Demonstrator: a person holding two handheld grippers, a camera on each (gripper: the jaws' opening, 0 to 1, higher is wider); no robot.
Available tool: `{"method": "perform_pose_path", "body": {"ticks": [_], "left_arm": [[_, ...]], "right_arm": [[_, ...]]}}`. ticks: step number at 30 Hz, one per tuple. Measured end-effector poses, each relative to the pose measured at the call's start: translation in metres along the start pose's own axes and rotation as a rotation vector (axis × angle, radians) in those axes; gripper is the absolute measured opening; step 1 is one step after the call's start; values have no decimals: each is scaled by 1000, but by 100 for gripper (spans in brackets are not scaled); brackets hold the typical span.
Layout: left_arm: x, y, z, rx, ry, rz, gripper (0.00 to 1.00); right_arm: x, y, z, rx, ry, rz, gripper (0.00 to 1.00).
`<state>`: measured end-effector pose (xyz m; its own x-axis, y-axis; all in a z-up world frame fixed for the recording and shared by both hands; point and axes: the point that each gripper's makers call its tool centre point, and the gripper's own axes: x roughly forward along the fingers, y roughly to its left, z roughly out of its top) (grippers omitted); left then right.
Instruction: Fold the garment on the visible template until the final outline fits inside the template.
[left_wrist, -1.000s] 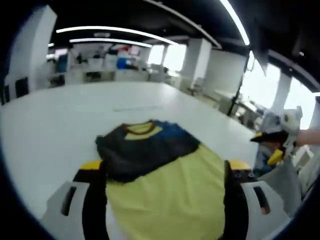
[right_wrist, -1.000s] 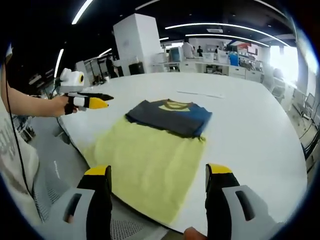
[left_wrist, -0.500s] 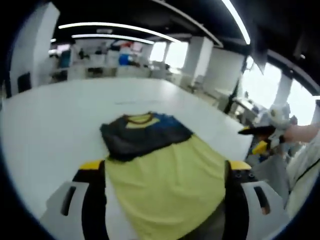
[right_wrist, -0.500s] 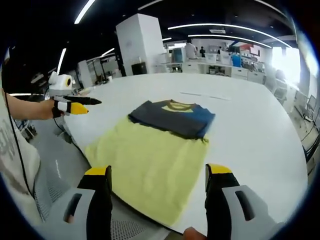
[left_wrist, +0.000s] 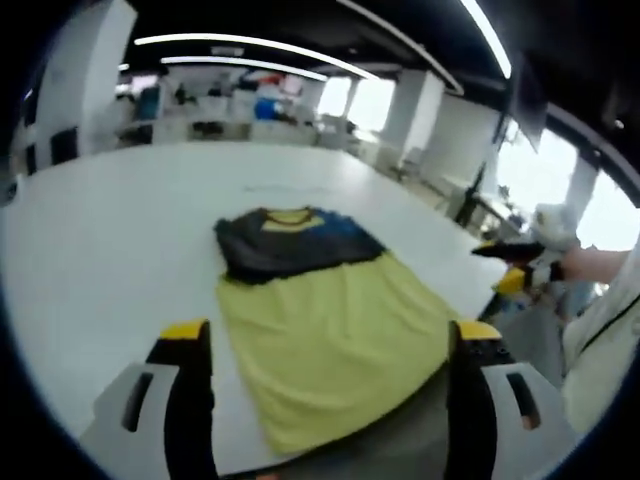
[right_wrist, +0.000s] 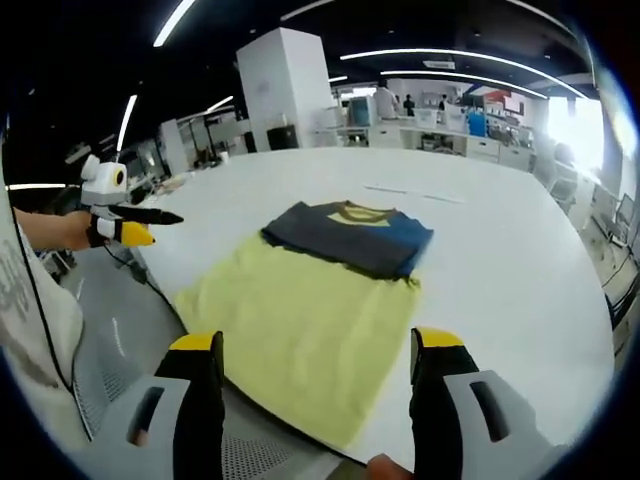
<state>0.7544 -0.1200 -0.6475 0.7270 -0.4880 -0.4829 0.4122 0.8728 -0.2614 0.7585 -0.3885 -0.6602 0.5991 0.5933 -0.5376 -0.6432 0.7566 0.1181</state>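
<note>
While the yellow-and-navy cloth garment (left_wrist: 310, 300) lies partly folded, sleeves tucked, near the white desk's (left_wrist: 100, 240) edge for reach, left tongs (left_wrist: 325, 350) and right tongs (right_wrist: 315, 355) gape wide, empty.

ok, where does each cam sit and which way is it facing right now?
Left gripper view: rides the left gripper, looks along its open fingers across the white table at the shirt, hem nearest; the right gripper and a hand enter from the right.
Right gripper view: rides the right gripper, fingers open, faces the shirt from the table's near edge; the left gripper and a forearm enter from the left.
Shared: the yellow and dark shirt, the table, and each other's gripper.
</note>
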Motion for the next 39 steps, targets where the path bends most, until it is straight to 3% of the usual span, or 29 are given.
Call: {"method": "perform_pose_path", "body": {"ticks": [14,28,31,35,39], "left_arm": [[-12,0,-18,-17,27,36,91],[-13,-4,-23,-21,34,40,90],[-11,0,-30,-47,55,44,89],[-8,5,-43,-142,91,40,90],[-6,8,-44,-179,105,41,89]], "right_arm": [[-16,-2,-13,9,12,-21,75],[-28,-7,-23,27,17,-43,74],[-27,-7,-32,34,48,-37,71],[-25,-8,-47,75,104,-26,68],[-21,-6,-57,104,139,-12,68]]}}
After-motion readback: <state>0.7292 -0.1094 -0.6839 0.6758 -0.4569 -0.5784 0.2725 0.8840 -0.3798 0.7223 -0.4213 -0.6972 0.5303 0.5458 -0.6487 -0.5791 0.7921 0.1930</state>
